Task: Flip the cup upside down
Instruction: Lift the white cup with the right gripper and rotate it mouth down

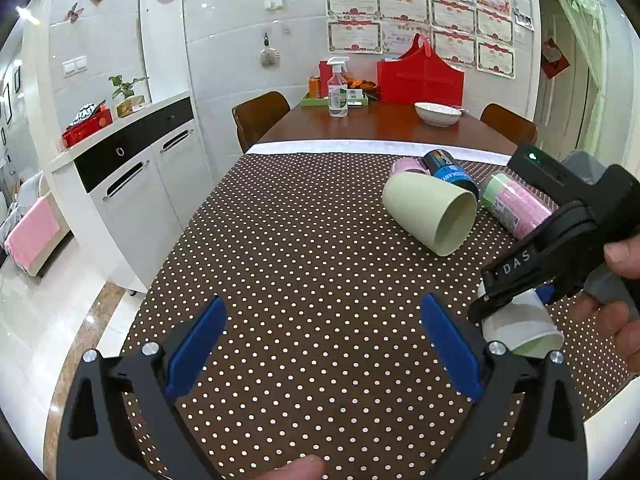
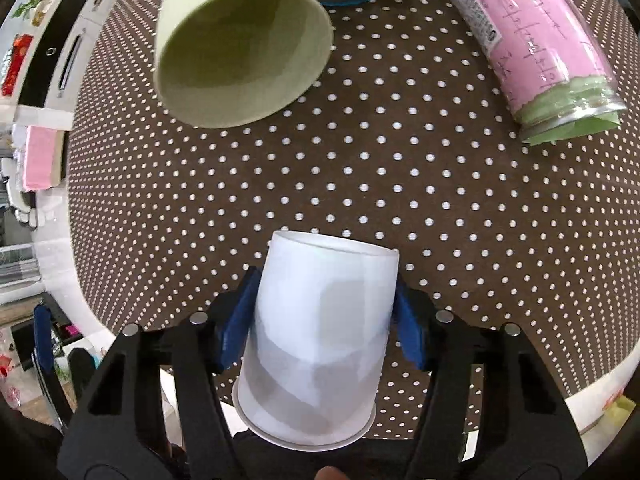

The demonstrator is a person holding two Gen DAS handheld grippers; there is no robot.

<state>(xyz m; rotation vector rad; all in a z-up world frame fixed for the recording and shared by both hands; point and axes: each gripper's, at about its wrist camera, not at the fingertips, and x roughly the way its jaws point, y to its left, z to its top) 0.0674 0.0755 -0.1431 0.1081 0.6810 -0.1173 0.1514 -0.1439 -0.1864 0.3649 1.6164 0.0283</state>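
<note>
The white cup [image 2: 320, 336] was between the fingers of my right gripper [image 2: 326, 322], and the blue pads [image 2: 236, 324] pressed on its two sides, so this gripper was clenched on it. The cup was tilted over the dotted cloth [image 2: 360, 184]: its wide rim pointed back toward me and its closed bottom pointed away, near the cloth, but I could not tell if it touched the cloth. In the left wrist view the same cup [image 1: 524, 330] showed only partly under my right gripper [image 1: 516, 296], close to the near right edge of the table, and my right hand [image 1: 616, 300] held the handle. My left gripper [image 1: 322, 348] was released, with its two blue pads [image 1: 196, 348] wide apart and only cloth between them; it hung to the left of the cup and did not touch it. Farther on the cloth a green cup [image 2: 240, 44] lay on its side, its mouth open toward me. Just behind it were a blue can [image 1: 450, 170] and a pink roll [image 1: 406, 168], and to its right a pink and green packet [image 2: 532, 48] lay on the cloth. Beyond the cloth, on the bare wooden table [image 1: 380, 128], stood a white bowl [image 1: 438, 114], a spray bottle [image 1: 338, 88] and a red bag [image 1: 420, 76].
</note>
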